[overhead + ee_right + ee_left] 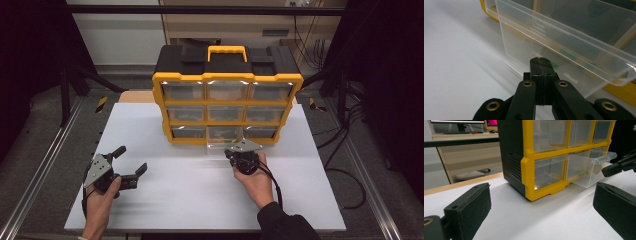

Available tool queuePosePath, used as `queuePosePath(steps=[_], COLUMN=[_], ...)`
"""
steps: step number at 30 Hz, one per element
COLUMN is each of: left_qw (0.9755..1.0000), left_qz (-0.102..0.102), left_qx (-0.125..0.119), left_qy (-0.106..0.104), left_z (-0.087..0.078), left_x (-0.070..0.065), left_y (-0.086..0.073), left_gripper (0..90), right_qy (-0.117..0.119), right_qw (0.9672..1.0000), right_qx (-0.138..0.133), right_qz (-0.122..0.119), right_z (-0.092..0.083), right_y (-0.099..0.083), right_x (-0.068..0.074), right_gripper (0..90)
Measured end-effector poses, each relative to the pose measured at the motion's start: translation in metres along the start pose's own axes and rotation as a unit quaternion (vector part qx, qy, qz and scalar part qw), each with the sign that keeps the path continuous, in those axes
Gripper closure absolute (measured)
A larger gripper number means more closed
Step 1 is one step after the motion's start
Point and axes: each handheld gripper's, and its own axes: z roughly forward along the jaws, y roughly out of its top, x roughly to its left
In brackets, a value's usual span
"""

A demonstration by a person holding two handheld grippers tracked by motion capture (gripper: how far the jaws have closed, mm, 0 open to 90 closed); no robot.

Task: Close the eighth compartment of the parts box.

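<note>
1. The white counter [165, 200] fills the frame's lower half.
2. The yellow-and-black organiser [227, 95] stands at upper centre.
3. Its clear drawer [589, 170], bottom row middle, sits partly pulled out; small green bits lie inside. I judge the opening half done.
4. The left tongs [131, 163], lower left, gape wide and empty.
5. The right tongs [541, 65] are pressed together, tips at the drawer's front, gripping nothing.

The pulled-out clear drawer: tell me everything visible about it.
The drawer is clear, thin-walled plastic with a flared lip along its front. It sits in the middle of the bottom row of the yellow and black cabinet, slid partly out over the white table. Small green pieces lie inside. The right tool, shut, sits right at its front wall; whether it touches is unclear.
</note>
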Motion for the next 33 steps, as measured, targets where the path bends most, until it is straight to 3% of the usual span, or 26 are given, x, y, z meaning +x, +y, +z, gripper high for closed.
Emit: queuePosePath(steps=[33], left_qw=[1.0], left_qz=[0.0], left_qx=[-0.001], left_qy=[0.0], left_z=[0.0], left_x=[0.001], left_y=[0.0], left_gripper=[1.1], right_qy=[-0.024], right_qw=[0.9997], right_qx=[-0.009], right_qz=[-0.004], right_z=[0.022], right_y=[0.016], right_x=[-0.013], right_gripper=[90.0])
